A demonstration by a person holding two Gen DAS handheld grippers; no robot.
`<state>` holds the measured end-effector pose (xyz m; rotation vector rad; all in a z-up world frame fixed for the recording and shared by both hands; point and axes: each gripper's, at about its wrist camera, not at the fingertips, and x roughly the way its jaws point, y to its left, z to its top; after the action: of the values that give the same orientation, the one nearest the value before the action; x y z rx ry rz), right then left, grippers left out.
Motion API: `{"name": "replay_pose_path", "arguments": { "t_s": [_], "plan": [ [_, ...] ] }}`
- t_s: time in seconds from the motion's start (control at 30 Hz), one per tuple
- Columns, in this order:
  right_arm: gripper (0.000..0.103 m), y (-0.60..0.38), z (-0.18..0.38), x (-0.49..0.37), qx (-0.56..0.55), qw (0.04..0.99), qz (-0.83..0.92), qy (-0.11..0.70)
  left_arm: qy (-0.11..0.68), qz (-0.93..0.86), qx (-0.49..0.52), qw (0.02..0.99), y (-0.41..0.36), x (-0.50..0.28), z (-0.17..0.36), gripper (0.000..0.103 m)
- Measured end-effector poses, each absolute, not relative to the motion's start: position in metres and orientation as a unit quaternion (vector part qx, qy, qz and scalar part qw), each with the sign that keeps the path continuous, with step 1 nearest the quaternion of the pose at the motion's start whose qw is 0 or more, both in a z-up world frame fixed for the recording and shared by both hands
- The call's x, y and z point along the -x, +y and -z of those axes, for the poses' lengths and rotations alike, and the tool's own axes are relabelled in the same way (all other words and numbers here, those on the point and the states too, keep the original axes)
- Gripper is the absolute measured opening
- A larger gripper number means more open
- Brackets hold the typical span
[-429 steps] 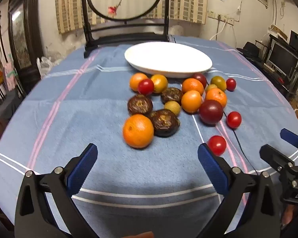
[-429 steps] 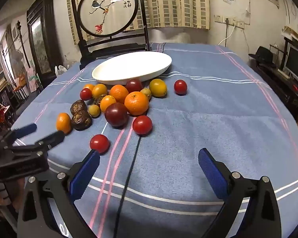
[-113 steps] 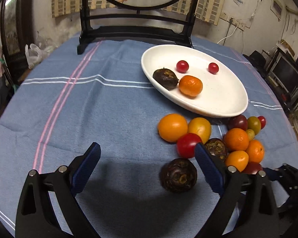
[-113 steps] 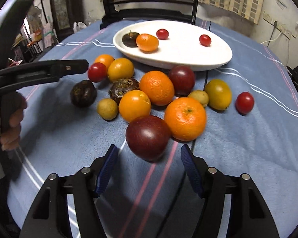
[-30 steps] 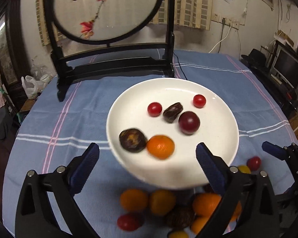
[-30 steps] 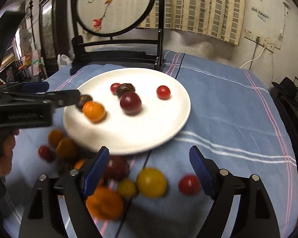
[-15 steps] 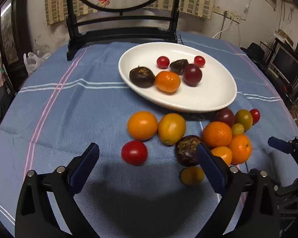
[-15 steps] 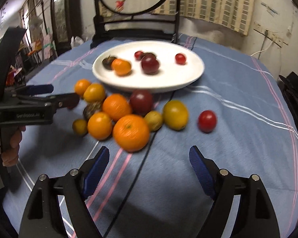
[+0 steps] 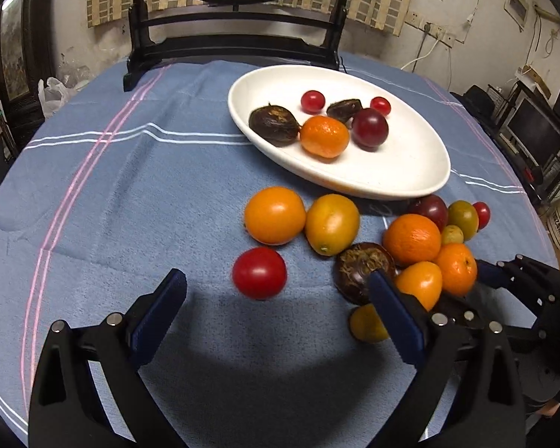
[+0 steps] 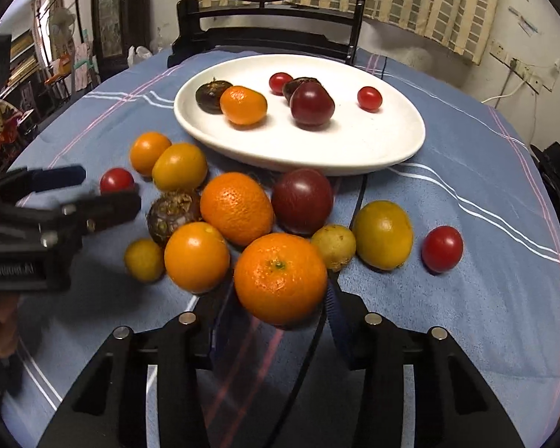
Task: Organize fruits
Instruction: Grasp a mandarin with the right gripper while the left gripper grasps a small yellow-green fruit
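Observation:
A white oval plate (image 9: 410,171) (image 10: 373,149) holds several fruits: an orange, a dark plum, two cherry tomatoes and two dark brown fruits. Loose fruits lie on the blue cloth in front of it. My left gripper (image 9: 276,310) is open, with a red tomato (image 9: 259,272) just ahead between its fingers. My right gripper (image 10: 276,321) has closed in around a large mandarin (image 10: 280,278), its blue pads at both sides of it. Behind it lie oranges, a dark plum (image 10: 302,201), a yellow-green fruit (image 10: 382,235) and a red tomato (image 10: 442,248).
A dark wooden stand with a round painted screen (image 9: 235,41) stands at the table's far edge. A black cable (image 10: 310,343) runs under the fruits toward me. The left gripper shows in the right wrist view (image 10: 56,194). Shelves and monitors (image 9: 537,134) stand at the right.
Both grippers have moved down and closer to the loose fruits. My right gripper's jaws have narrowed around the large mandarin. My left gripper has come up to the red tomato.

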<state>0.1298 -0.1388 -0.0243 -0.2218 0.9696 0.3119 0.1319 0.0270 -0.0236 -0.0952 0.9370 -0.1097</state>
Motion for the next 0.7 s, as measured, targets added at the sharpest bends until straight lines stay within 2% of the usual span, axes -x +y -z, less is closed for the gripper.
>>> {"name": "replay_pose_path", "arguments": {
  "t_s": [0.23, 0.57, 0.6, 0.63, 0.67, 0.7],
  "plan": [
    [0.045, -0.167, 0.025, -0.116, 0.048, 0.873, -0.153, 0.461, 0.455, 0.091, 0.041, 0.885, 0.014, -0.124, 0.023, 0.096],
    [0.045, -0.174, 0.021, -0.119, 0.046, 0.874, -0.163, 0.456, 0.455, 0.128, -0.006, 0.881, -0.004, -0.109, 0.024, 0.095],
    [0.045, -0.175, 0.019, -0.119, 0.046, 0.875, -0.162, 0.454, 0.459, 0.129, -0.015, 0.879, -0.007, -0.108, 0.028, 0.093],
    [0.045, -0.177, 0.017, -0.118, 0.043, 0.876, -0.163, 0.451, 0.464, 0.124, -0.022, 0.877, -0.009, -0.108, 0.032, 0.077],
    [0.045, -0.178, 0.015, -0.117, 0.041, 0.878, -0.164, 0.447, 0.475, 0.122, -0.029, 0.871, -0.012, -0.11, 0.037, 0.067],
    [0.045, -0.179, 0.011, -0.115, 0.038, 0.881, -0.166, 0.442, 0.474, 0.12, -0.035, 0.872, -0.014, -0.108, 0.039, 0.067]
  ]
}}
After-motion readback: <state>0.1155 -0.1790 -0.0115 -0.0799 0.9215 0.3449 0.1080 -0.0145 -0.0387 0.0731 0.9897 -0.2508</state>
